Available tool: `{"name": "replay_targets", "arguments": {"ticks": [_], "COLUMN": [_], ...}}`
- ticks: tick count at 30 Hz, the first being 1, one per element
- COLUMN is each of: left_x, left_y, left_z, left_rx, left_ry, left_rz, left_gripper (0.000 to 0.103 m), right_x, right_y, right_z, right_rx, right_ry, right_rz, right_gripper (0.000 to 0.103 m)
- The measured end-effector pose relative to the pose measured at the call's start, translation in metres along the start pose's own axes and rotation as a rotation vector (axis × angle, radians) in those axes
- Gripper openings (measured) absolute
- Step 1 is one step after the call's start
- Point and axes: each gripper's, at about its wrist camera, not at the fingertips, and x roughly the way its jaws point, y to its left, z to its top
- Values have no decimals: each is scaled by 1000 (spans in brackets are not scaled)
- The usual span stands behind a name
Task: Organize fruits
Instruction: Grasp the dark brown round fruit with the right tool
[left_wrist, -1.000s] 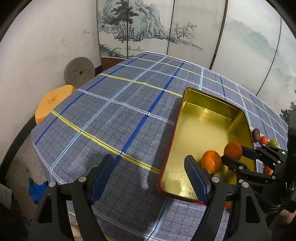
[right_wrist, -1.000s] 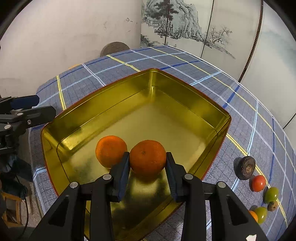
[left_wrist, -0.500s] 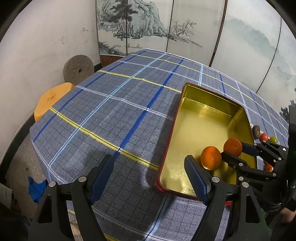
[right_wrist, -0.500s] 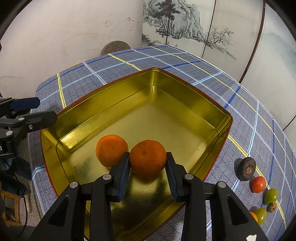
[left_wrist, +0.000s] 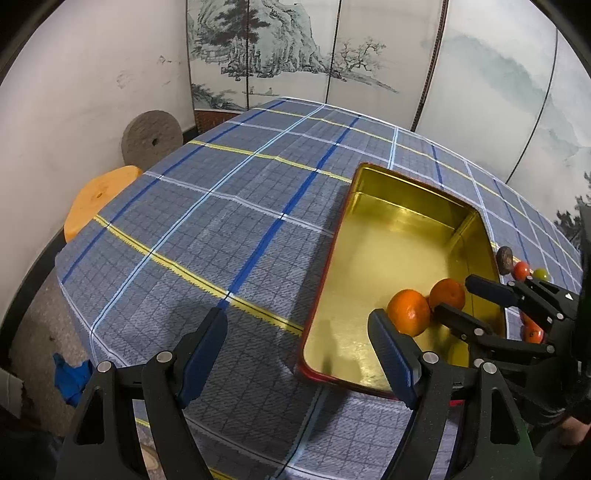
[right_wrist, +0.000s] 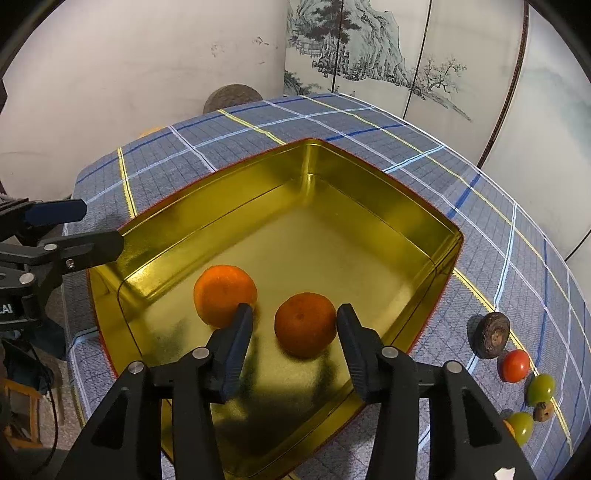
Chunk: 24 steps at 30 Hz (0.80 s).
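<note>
Gold tin (right_wrist: 413, 218) holding two oranges (right_wrist: 225, 295), my right hand-held gripper (right_wrist: 293, 334) just opening off nearer orange (right_wrist: 306, 324), left hand-held gripper (left_wrist: 297, 354) wide and empty over tabletop (left_wrist: 221, 206).

A home room, painted landscape folding screen (left_wrist: 332, 55) far beyond the fingers, checked blue cloth (left_wrist: 221, 221) over the counter ahead of them, round millstone (left_wrist: 152, 139) and orange stool (left_wrist: 99, 201) against the scuffed wall (left_wrist: 92, 92) left

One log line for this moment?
right gripper: jaws just opening, orange released in tin | left gripper: open, empty | second orange in tin
</note>
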Motion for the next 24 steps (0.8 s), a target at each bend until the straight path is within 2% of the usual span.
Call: {"name": "replay_targets", "arguments": {"ticks": [7, 12, 19, 24], "left_x": [-5, -11, -15, -18], "left_y": [-20, -47, -89, -118], "left_z": [3, 2, -2, -8], "left_rx": [30, 84, 163, 219], "left_ry": [-14, -22, -24, -17], "left_rz": [-41, -88, -146, -185], "left_gripper": [79, 79, 79, 79], "right_x": [-39, -70, -95, -105], "right_y": [-18, -47, -103, -127], "right_z": [-13, -39, -94, -128], "right_rx": [89, 167, 311, 386], "right_ry": [-82, -104, -67, -40], "right_rz": [14, -41, -149, -180], "right_gripper": [45, 45, 45, 45]}}
